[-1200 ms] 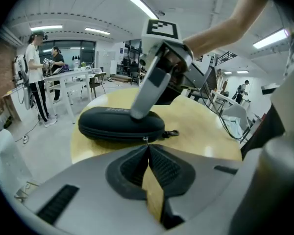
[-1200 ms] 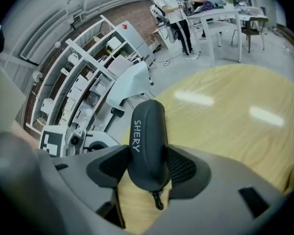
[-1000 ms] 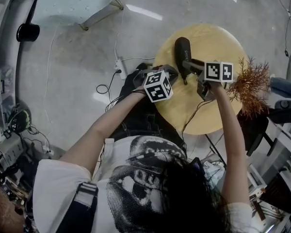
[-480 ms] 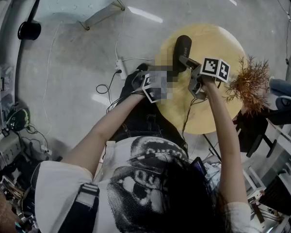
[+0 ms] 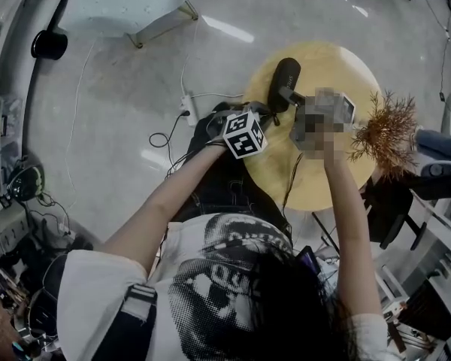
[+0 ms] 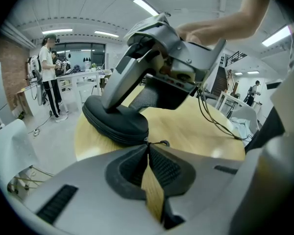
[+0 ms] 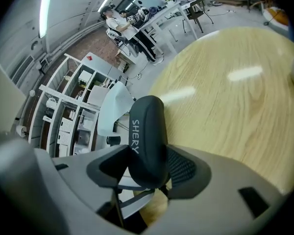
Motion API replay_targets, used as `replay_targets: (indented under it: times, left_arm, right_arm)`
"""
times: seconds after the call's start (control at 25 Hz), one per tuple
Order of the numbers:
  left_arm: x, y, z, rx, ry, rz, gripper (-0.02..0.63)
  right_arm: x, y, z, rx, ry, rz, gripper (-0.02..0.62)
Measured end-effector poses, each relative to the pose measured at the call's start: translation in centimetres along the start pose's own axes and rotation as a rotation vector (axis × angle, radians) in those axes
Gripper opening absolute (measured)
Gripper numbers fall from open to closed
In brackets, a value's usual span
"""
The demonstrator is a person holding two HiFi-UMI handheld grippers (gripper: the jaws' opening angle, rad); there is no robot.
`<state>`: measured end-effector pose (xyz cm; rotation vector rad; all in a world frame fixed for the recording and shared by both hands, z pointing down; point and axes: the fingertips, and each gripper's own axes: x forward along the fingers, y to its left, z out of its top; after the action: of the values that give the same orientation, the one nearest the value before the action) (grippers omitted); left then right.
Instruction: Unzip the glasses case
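Clamping the black glasses case [image 7: 147,131] across one end, the right tool [image 7: 146,169] holds it on the round wooden desk [image 5: 349,66], near the desk's 10 o'clock edge in the head view. At the case's 7 o'clock, the left tool [image 6: 148,145] is pressed together on the thin zip pull [image 6: 161,143].

A white short-sleeved T-shirt [image 5: 203,269] with a black halftone print fills the lower middle of the head view, with a dark shoulder strap [image 5: 128,314] at lower left and dark trousers [image 5: 210,190] above. The left gripper [image 6: 148,146] and right gripper [image 7: 147,173] are grey moulded plastic with black ribbed pads. A white cube with black square markers [image 5: 244,134] tops the left one, and thin black cables [image 6: 210,119] trail from the right one.
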<state>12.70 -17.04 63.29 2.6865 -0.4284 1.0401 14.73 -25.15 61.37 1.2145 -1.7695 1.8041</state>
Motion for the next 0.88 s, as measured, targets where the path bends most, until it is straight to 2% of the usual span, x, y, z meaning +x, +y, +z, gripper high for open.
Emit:
replay_targets:
  times: [0.24, 0.4, 0.72, 0.88]
  left_arm:
    - [-0.7, -0.6, -0.3, 0.001, 0.006, 0.01, 0.017]
    - [-2.3, -1.0, -0.5, -0.05, -0.014, 0.034, 0.017]
    - [-7.8, -0.6, -0.1, -0.124, -0.071, 0.141, 0.016]
    - [-10.7, -0.7, 0.5, -0.151, -0.108, 0.194, 0.015]
  right_arm:
    - [-0.2, 0.0, 0.0, -0.032, -0.023, 0.001, 0.247]
    - [-0.6, -0.3, -0.1, -0.045, -0.055, 0.001, 0.252]
    - [-0.5, -0.1, -0.2, -0.119, -0.101, -0.031, 0.256]
    - [-0.3, 0.7, -0.4, -0.143, -0.112, 0.0, 0.244]
